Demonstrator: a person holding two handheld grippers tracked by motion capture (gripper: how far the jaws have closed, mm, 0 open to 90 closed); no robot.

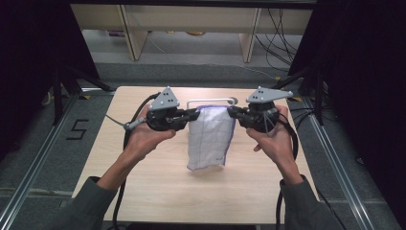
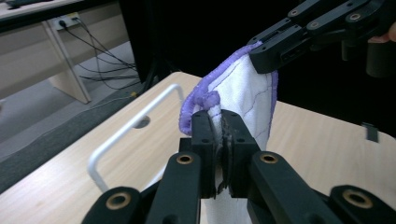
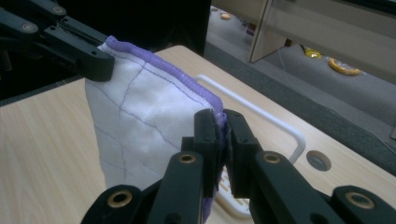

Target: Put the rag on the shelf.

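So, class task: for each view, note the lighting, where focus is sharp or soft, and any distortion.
High view: table lit evenly, surroundings nearly black, cloth casts a faint shadow, slightly soft overall. Left gripper view: left claw sharp, dark background, far floor softer. Right gripper view: right claw and cloth weave crisp, shelves beyond blurred; the white rack looks curved, perhaps by the wide lens.

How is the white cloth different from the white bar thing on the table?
The cloth is soft and hangs in the air, pinched at its top corners by the left hand-held gripper and right hand-held gripper; the rack is a stiff bent bar standing on the table. The cloth has a purple edge and thin lines; the rack is plain. Both are white.
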